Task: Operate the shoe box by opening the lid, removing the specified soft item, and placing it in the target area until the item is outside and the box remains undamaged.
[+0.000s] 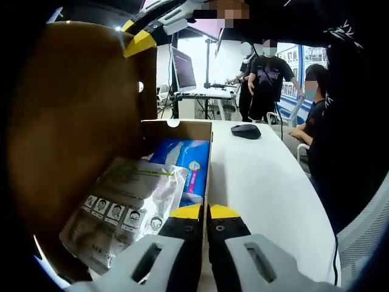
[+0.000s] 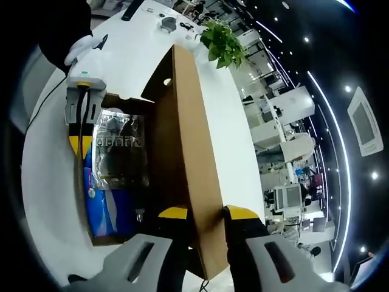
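In the left gripper view, our left tongs (image 1: pixel 204 212) sit pressed together at the near rim of the open shoe box (image 1: pixel 180 129) on the white table (image 1: pixel 261 182). Inside lie a clear plastic packet (image 1: pixel 124 207) and a blue pack (image 1: pixel 185 158), its long axis running away from us. The raised lid (image 1: pixel 79 121) walls off the left; a mouse (image 1: pixel 246 131) and onlookers stand beyond.

In the right gripper view, our right tongs (image 2: pixel 206 214) clamp the upright lid edge. A potted plant (image 2: pixel 222 39) stands behind.

White table (image 1: pixel 267 182), monitor (image 1: pixel 183 69), potted plant (image 2: pixel 222 40), bright ceiling lights.
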{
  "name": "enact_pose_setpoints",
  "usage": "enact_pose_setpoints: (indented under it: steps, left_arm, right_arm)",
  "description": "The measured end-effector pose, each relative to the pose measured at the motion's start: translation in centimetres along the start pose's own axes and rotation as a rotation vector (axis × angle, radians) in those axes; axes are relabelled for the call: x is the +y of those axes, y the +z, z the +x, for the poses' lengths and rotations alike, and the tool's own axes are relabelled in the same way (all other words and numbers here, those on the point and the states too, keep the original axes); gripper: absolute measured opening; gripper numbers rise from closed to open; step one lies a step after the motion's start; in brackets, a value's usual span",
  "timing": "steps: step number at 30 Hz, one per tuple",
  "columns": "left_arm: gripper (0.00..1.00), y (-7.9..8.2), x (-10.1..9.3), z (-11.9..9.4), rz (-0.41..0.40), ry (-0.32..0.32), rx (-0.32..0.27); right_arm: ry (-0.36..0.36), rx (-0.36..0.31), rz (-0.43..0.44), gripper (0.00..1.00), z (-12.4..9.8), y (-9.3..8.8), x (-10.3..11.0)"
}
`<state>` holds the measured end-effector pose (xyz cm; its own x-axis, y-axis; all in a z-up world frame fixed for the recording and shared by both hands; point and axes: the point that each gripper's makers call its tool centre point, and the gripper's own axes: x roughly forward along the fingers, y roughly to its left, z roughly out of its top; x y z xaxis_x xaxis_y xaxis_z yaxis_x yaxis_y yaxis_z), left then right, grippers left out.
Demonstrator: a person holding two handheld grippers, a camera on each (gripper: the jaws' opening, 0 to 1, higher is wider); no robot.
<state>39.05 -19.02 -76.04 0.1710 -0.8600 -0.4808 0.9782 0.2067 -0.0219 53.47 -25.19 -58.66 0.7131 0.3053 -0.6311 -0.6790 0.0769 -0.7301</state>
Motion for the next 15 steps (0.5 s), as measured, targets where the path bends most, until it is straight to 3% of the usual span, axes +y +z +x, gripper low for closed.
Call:
enact_pose_setpoints:
  steps: [15]
  left_arm:
    - [0.01, 0.12, -0.13, 0.08, -0.001, 0.002, -0.028]
  right_arm:
    - [0.030, -0.004, -0.020, 0.17, 0.62, -0.11, -0.72]
